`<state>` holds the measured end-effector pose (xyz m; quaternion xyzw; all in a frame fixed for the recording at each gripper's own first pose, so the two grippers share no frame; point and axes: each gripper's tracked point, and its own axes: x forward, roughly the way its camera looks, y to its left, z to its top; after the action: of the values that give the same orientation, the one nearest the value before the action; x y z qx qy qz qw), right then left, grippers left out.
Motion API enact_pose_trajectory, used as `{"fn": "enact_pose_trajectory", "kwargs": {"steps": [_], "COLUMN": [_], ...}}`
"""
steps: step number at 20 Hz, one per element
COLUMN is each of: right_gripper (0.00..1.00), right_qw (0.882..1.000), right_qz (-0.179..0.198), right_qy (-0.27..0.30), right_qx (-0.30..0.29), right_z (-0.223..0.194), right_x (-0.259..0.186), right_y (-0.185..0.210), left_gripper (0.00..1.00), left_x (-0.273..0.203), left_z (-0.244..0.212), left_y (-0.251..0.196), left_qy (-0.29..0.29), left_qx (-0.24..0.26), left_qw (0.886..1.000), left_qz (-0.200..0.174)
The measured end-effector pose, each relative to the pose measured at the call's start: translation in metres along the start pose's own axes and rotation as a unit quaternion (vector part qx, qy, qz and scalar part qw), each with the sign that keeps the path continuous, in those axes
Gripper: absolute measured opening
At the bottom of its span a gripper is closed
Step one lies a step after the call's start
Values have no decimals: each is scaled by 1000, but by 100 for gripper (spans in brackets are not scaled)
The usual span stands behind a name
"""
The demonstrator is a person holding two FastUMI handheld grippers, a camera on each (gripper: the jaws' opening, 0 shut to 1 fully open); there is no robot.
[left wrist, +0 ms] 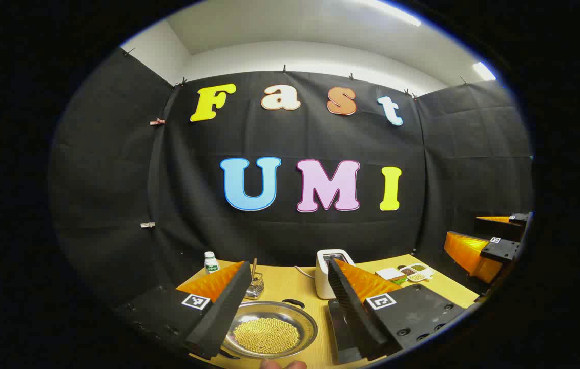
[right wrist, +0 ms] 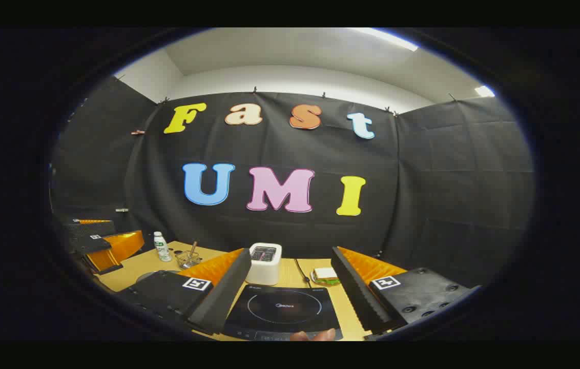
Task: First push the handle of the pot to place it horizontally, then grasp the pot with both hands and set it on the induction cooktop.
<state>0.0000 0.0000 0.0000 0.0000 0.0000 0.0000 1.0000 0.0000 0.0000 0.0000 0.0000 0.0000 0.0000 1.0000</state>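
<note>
In the left gripper view, a shallow metal pot (left wrist: 268, 330) holding yellow beans sits on the wooden table just ahead of me. One black handle (left wrist: 293, 303) shows on its far rim. My left gripper (left wrist: 289, 264) is open above the pot, one finger on each side of it, touching nothing. The black induction cooktop (right wrist: 282, 310) lies in front of my open right gripper (right wrist: 291, 251), between its fingers, with nothing held. Its edge (left wrist: 340, 328) also shows to the right of the pot. Each view shows the other gripper far off to the side, the right (left wrist: 490, 246) and the left (right wrist: 98, 238).
A white toaster (right wrist: 264, 262) stands behind the cooktop. A plate with a sandwich (right wrist: 326, 275) is to its right. A small bottle (left wrist: 211, 262) and a wire holder with a utensil (left wrist: 254, 284) stand behind the pot. Small dishes (left wrist: 413, 271) sit at the far right. A fingertip (left wrist: 282, 364) shows at the bottom.
</note>
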Motion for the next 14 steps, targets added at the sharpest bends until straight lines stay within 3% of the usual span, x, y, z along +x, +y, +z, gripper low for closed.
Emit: {"fn": "enact_pose_trajectory", "kwargs": {"steps": [14], "right_gripper": [99], "right_qw": [1000], "right_qz": [-2], "right_qy": [-1], "right_qx": [-3], "right_z": [-1], "right_x": [0], "right_y": [0], "left_gripper": [95], "left_x": [1], "left_z": [1], "left_y": [-4], "left_qy": [-4], "left_qx": [8], "left_qw": [1000], "left_qz": [-5]}}
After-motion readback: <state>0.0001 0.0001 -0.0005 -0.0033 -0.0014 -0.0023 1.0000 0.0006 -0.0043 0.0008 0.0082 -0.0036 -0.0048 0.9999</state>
